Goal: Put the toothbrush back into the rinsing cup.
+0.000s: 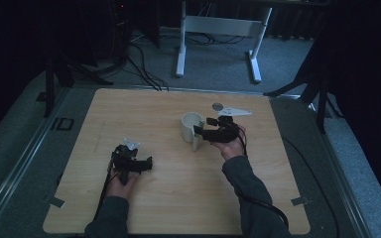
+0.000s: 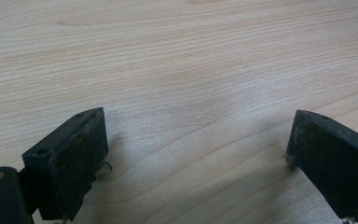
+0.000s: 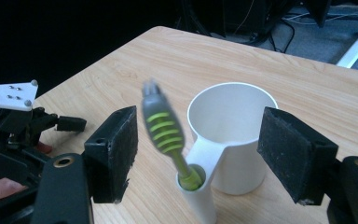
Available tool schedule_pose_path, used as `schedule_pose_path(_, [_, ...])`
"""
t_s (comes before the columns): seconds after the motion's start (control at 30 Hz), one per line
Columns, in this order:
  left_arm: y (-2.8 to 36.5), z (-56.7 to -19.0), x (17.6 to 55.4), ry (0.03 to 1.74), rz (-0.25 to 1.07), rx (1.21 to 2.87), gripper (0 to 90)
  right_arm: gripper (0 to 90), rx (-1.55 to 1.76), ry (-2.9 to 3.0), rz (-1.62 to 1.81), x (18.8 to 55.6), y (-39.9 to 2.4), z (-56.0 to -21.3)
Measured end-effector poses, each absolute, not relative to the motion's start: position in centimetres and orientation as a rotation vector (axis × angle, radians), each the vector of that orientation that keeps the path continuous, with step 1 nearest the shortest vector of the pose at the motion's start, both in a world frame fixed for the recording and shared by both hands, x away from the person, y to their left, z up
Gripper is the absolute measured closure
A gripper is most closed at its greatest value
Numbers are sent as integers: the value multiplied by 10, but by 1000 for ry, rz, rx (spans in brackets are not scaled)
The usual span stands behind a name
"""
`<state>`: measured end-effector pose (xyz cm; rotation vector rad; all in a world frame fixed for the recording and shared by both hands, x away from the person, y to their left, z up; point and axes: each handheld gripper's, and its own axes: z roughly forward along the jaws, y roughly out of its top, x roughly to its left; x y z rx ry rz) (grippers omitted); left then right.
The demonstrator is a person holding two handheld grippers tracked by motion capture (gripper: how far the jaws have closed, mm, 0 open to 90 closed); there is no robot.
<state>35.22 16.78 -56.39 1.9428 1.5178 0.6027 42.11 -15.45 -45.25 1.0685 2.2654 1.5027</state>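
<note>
High view: a light wooden table (image 1: 178,198) stands on grey carpet in a dim room, with a white desk frame (image 1: 218,29) beyond its far edge. A white cup (image 1: 191,127) stands right of centre on the table, with a narrow tube-shaped holder (image 1: 197,143) joined to its near side. The right gripper (image 1: 201,132), held in the person's right hand (image 1: 230,144), sits just beside the cup on its right, jaws pointing at it. The left gripper (image 1: 148,163), in the left hand (image 1: 124,183), rests low over the near-left part of the table, well apart from the cup. A small grey disc (image 1: 218,105) lies near the far edge. Left gripper view: the two black jaws stand wide apart over bare wood grain, nothing between them; released. Right gripper view: the jaws are spread, one to each side of the cup (image 3: 230,135) and its holder (image 3: 196,196), touching neither. A green-and-grey toothbrush (image 3: 165,135) stands in the holder, handle end down, tilted, its upper part blurred. The left gripper (image 3: 14,130) shows farther off at the left edge.
</note>
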Motion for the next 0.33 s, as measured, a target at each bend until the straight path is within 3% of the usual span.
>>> schedule_pose_path(0.33, [168, -564, 352, 1517, 603, 1943, 55, 267, 1064, 2285, 1502, 415, -165, -454])
